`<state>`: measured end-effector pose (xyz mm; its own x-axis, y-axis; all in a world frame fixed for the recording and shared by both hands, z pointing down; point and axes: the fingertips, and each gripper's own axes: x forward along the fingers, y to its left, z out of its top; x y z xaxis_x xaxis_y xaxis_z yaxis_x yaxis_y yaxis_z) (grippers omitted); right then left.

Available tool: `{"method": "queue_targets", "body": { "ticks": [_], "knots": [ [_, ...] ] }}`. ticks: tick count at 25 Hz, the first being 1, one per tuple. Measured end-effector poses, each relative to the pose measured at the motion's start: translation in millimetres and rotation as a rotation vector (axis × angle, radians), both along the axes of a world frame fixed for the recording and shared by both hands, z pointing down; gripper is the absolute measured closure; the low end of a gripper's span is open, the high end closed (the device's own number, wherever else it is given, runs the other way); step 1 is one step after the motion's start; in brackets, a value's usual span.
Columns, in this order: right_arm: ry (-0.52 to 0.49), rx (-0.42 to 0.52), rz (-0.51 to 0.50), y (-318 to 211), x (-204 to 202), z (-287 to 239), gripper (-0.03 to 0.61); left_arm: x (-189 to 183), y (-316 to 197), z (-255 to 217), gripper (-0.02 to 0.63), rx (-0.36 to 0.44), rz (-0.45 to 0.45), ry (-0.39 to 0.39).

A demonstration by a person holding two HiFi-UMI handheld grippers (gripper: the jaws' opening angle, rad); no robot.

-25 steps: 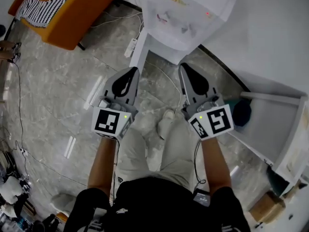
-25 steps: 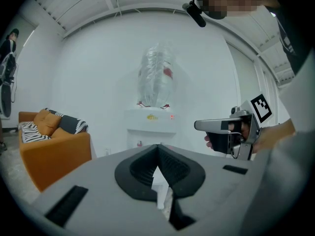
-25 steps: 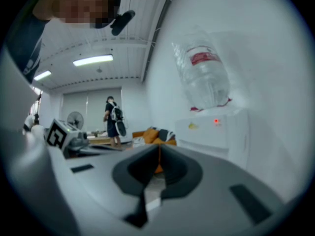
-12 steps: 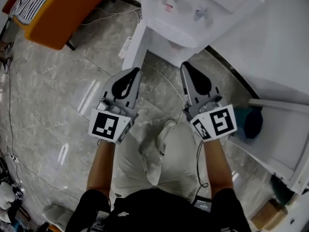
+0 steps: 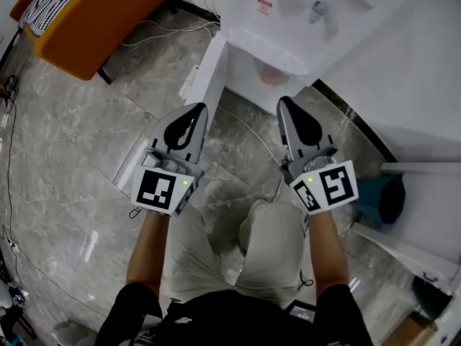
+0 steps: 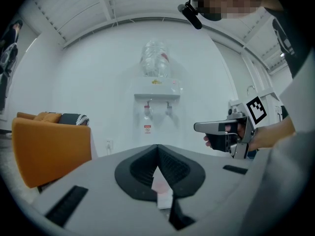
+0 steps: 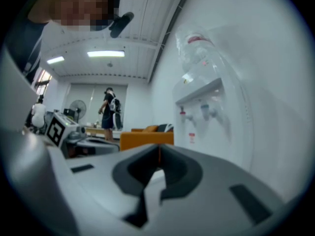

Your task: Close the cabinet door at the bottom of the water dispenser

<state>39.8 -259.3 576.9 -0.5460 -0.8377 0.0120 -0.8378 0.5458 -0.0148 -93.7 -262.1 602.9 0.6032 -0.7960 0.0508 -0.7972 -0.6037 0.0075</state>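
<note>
Lowered, left gripper (image 5: pixel 197 108) and right gripper (image 5: pixel 287 102) are closed, empty; cabinet door (image 5: pixel 207 71) seems light, stiff; I'd push its edge.

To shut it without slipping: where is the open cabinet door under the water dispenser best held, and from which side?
Probably its free edge, nearest the person. The cabinet door stands swung out as a thin upright panel, hinged at the water dispenser. Come from its outer face, the head view's left, with the left gripper, jaws now shut.

White water dispenser (image 5: pixel 288 27), orange sofa (image 5: pixel 101 20), grey marbled floor (image 5: pixel 72 157).
</note>
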Motion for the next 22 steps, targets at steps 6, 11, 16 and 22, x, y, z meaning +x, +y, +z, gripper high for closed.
{"method": "queue_targets", "body": {
  "ticks": [6, 11, 16, 22],
  "knots": [
    [0.035, 0.014, 0.017, 12, -7, 14, 0.543, -8, 5, 24, 0.606, 0.007, 0.020, -0.004],
    [0.040, 0.001, 0.027, 14, -6, 25, 0.543, -22, 3, 48, 0.606, -0.023, 0.029, 0.001],
    [0.051, -0.027, 0.034, 16, -9, 38, 0.543, -47, 1, 90, 0.606, -0.120, 0.032, -0.002],
    [0.088, -0.047, 0.030, 19, -12, 43, 0.543, -73, -5, 147, 0.502, -0.248, 0.059, -0.050]
  ]
}}
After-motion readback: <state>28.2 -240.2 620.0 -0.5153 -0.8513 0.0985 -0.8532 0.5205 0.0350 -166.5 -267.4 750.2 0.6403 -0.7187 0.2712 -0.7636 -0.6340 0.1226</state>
